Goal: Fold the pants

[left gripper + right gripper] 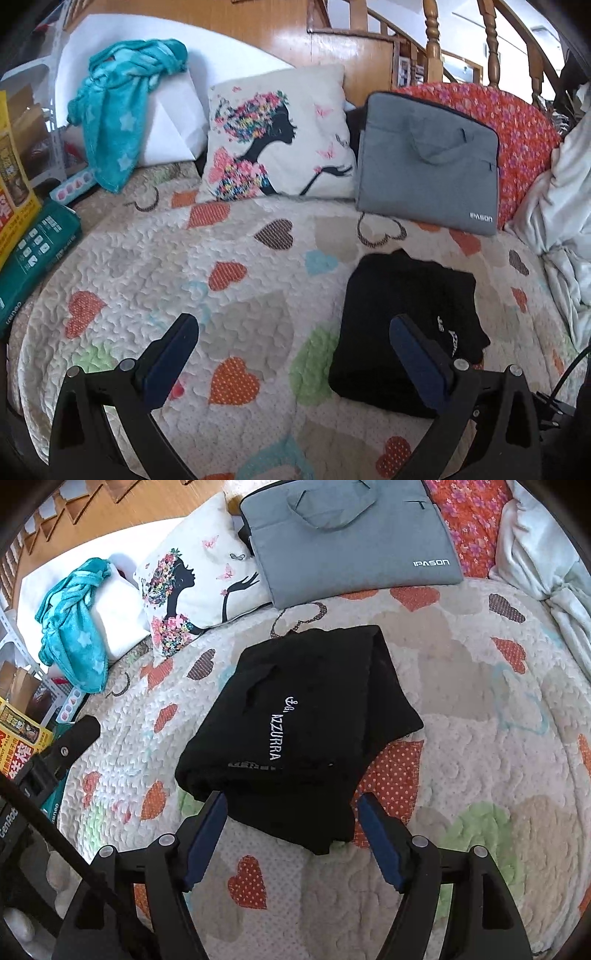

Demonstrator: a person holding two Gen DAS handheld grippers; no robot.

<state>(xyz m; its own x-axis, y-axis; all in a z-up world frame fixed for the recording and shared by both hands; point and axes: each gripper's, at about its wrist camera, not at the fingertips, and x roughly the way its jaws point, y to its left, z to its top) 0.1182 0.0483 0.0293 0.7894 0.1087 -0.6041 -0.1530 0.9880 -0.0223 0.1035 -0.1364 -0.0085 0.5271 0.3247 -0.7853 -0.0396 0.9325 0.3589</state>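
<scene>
Black pants (295, 734) folded in a compact bundle on heart-print quilt (480, 709), right gripper (290, 806) spread at its near edge, left gripper (295, 332) spread beside it, gripping nothing.

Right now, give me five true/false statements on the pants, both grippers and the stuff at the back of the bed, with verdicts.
1. The black pants with white lettering lie folded in a compact bundle on the heart-patterned quilt. True.
2. The right gripper is shut on the pants. False: it is open.
3. The left gripper is open, holding nothing. True.
4. The grey laptop bag lies on top of the pants. False: it stands apart, behind them.
5. The teal star-print blanket covers the butterfly cushion. False: it drapes over a white pillow.
</scene>
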